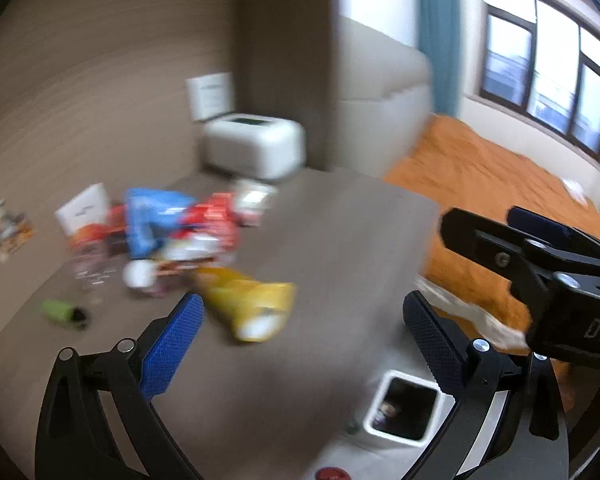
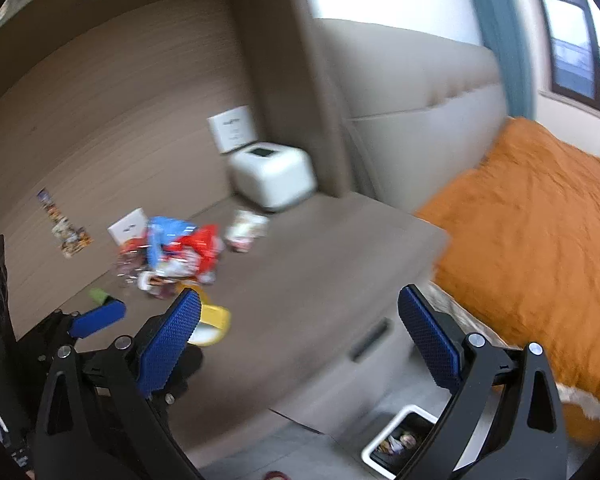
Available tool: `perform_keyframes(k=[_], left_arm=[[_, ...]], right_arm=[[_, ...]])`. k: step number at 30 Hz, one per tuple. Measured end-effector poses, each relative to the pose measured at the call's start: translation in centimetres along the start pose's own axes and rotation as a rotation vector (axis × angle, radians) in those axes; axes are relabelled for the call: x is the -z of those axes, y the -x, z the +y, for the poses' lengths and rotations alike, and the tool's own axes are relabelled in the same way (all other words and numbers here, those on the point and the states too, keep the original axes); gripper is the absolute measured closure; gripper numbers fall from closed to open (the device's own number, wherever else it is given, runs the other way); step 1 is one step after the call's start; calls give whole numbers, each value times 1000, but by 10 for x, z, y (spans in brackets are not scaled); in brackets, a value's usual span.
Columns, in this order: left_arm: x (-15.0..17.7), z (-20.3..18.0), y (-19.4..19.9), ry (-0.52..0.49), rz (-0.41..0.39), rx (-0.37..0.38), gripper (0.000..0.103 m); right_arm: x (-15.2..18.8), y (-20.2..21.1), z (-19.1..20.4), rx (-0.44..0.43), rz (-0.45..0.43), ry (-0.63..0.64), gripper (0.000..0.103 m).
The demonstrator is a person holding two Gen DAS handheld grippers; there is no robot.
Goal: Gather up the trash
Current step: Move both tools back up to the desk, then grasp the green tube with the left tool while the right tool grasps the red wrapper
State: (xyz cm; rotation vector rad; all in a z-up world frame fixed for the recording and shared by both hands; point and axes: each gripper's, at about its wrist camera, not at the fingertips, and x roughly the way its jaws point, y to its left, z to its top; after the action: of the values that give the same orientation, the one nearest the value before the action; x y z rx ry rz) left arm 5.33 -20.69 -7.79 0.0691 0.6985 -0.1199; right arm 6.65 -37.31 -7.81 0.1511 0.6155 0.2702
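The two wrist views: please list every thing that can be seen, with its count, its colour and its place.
Table: one, grey-brown, beside the bed.
Yellow bag: one, lying nearest the grippers on the table.
Pile of wrappers: count unclear from blur, blue, red and white, at the table's far left.
Green item: one, left of the pile.
White appliance: one, far corner of the table.
Trash bin: one, white rim, on the floor below the table edge.
Bed cover: one, orange, right.
Window: one, dark frame, upper right.
Left gripper: blue pads, open, empty.
Right gripper: blue pads, open, empty.
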Motion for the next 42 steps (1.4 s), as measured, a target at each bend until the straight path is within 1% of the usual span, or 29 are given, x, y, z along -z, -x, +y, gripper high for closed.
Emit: perform_keyframes(k=[2,5,7,12,15,18,21,23,26,27,28,30,33,35,37,38,40,41,42], left_arm=[[-7,30,2,36,-4,-53,5],[-8,80,7,103,-17,-161,5],[-9,113,5,163,5,-243,5],[-7,193,-7,313,63,-356,5],[-4,222,-18,351,90,-401,5],[-4,232,-35,367,122,-450,5],[-1,247,-52,408,159,-487,5],[4,253,-58,431,178,-519,5],[15,261,-68,440,218,-533,5],[20,264,-73,443,242,-524,5],[23,266,-75,452,247,-512,4],[28,273,-74,498,230,-479,5],[32,275,-72,528,232,-468,5],[31,276,-74,561,245,-452,4],[25,278,-87,587,263,-406,4],[22,277,-90,589,263,-404,4],[19,273,-96,571,272,-423,6],[20,272,-100,571,282,-421,9],[23,272,-104,574,294,-411,20]], right_arm=[[-7,-9,24,-19,14,27,5],[-14,-24,56,-67,37,62,5],[-18,-36,78,-72,47,101,5],[-21,-64,118,-59,68,150,5],[-20,-85,133,-49,94,163,5],[-19,-107,142,-24,124,162,5],[-19,-131,144,34,153,155,5],[-20,-149,143,57,183,127,5],[-20,-171,141,82,215,94,5],[-20,-178,141,89,223,87,5],[-20,-183,141,94,227,83,5],[-18,-193,144,97,242,94,5],[-14,-202,150,103,257,147,5],[-13,-203,153,99,255,171,5],[-11,-205,153,98,255,183,5],[-10,-207,153,96,262,184,5],[-10,-209,152,92,267,179,5],[-11,-209,151,90,266,176,5],[-12,-209,150,86,262,173,5]])
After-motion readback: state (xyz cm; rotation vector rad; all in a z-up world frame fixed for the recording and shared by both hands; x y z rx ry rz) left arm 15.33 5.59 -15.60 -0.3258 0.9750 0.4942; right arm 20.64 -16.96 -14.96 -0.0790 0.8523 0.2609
